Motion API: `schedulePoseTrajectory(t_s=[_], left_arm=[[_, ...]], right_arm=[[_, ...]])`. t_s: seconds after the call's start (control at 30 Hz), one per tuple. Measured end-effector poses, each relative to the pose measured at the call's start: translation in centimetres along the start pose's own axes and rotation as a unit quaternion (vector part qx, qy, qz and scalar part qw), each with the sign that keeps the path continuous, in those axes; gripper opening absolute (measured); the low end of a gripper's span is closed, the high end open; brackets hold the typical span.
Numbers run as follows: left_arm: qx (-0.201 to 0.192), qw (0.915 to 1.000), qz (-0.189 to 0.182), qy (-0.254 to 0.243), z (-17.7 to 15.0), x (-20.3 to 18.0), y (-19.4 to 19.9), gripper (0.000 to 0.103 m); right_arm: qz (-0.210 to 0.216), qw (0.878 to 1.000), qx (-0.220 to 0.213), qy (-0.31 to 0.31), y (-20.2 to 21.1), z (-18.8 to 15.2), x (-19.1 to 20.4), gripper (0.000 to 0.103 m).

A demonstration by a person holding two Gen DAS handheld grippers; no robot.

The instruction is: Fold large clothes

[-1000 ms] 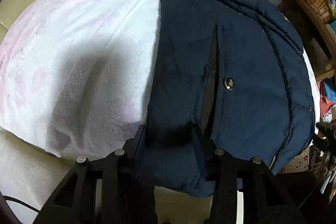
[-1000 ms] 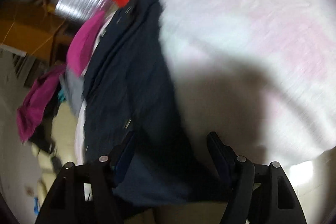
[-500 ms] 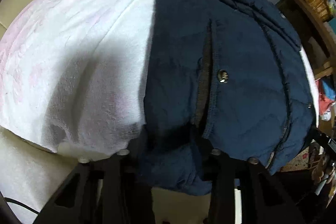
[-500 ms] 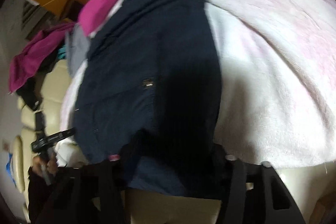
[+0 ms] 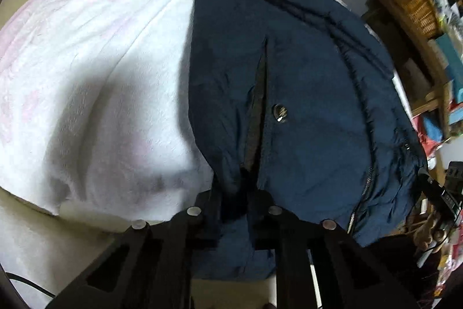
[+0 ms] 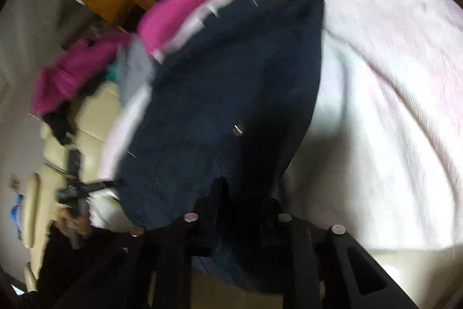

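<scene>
My left jaws (image 5: 234, 193) and right jaws (image 6: 246, 193) have just closed on the jacket's (image 5: 303, 106) near hem; it stretches lengthwise away from both across the white blanket (image 5: 101, 77)

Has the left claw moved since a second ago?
Yes. The left claw has just been closing and now pinches the navy jacket hem, beside the white blanket.
</scene>
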State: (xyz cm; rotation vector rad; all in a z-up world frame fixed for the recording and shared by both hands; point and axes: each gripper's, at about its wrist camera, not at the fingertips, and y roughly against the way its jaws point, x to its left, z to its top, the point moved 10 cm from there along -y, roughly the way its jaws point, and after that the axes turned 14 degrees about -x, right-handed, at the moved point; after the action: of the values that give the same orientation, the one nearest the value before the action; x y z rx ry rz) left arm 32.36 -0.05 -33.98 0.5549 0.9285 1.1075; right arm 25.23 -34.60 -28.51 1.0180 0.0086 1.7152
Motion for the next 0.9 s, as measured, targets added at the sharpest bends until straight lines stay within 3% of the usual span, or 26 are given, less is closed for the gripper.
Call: schedulePoseTrajectory(t_s=[0.07, 0.13, 0.17, 0.2, 0.23, 0.27, 0.3, 0.33, 0.4, 0.57, 0.73, 0.9], left_arm=[[0.006, 0.9998, 0.01, -0.016, -0.1, 0.0, -0.3, 0.014], [0.014, 0.9993, 0.021, -0.029, -0.6, 0.1, -1.1, 0.018], [0.014, 0.9993, 0.018, -0.03, -0.7, 0.1, -1.1, 0.018], [0.012, 0.9995, 0.013, -0.026, -0.6, 0.1, -1.1, 0.018], [0.011, 0.9998, 0.005, -0.019, -0.5, 0.1, -1.1, 0.015], [0.01, 0.9999, -0.001, -0.013, -0.4, 0.1, -1.0, 0.013], [0.006, 0.9999, -0.01, -0.009, -0.3, 0.2, -0.8, 0.012], [0.003, 0.9998, -0.017, -0.009, -0.3, 0.8, -0.2, 0.011], [-0.012, 0.9987, -0.05, 0.0, 0.3, 0.2, 0.7, 0.009], [-0.063, 0.985, -0.154, 0.047, 3.8, -1.2, 4.6, 0.009], [-0.09, 0.9754, -0.187, 0.075, 9.3, -1.9, 6.4, 0.009], [-0.121, 0.9695, -0.198, 0.08, 17.1, -3.6, 5.9, 0.009]], right_arm=[[-0.013, 1.0, 0.021, -0.001, -0.8, -0.5, -0.6, 0.02], [-0.044, 0.997, 0.056, -0.026, -2.0, -1.7, -2.1, 0.028], [-0.056, 0.994, 0.08, -0.039, -2.6, -2.6, -2.8, 0.035], [-0.054, 0.994, 0.091, -0.036, -2.8, -3.1, -2.7, 0.054], [-0.052, 0.994, 0.09, -0.022, -3.0, -3.2, -2.4, 0.055], [-0.053, 0.995, 0.086, 0.017, -2.9, -3.3, -1.7, 0.051], [-0.051, 0.994, 0.083, 0.038, -2.7, -3.3, -1.2, 0.035], [-0.048, 0.995, 0.076, 0.043, -2.6, -3.1, -0.7, 0.025], [-0.025, 0.998, 0.049, 0.02, -1.6, -1.8, -0.3, 0.017], [0.032, 0.999, -0.034, -0.008, 1.0, 3.3, 1.0, 0.014], [0.055, 0.992, -0.105, -0.032, 1.7, 9.1, 2.0, 0.013], [0.045, 0.986, -0.153, -0.053, -0.2, 15.3, 2.4, 0.012]])
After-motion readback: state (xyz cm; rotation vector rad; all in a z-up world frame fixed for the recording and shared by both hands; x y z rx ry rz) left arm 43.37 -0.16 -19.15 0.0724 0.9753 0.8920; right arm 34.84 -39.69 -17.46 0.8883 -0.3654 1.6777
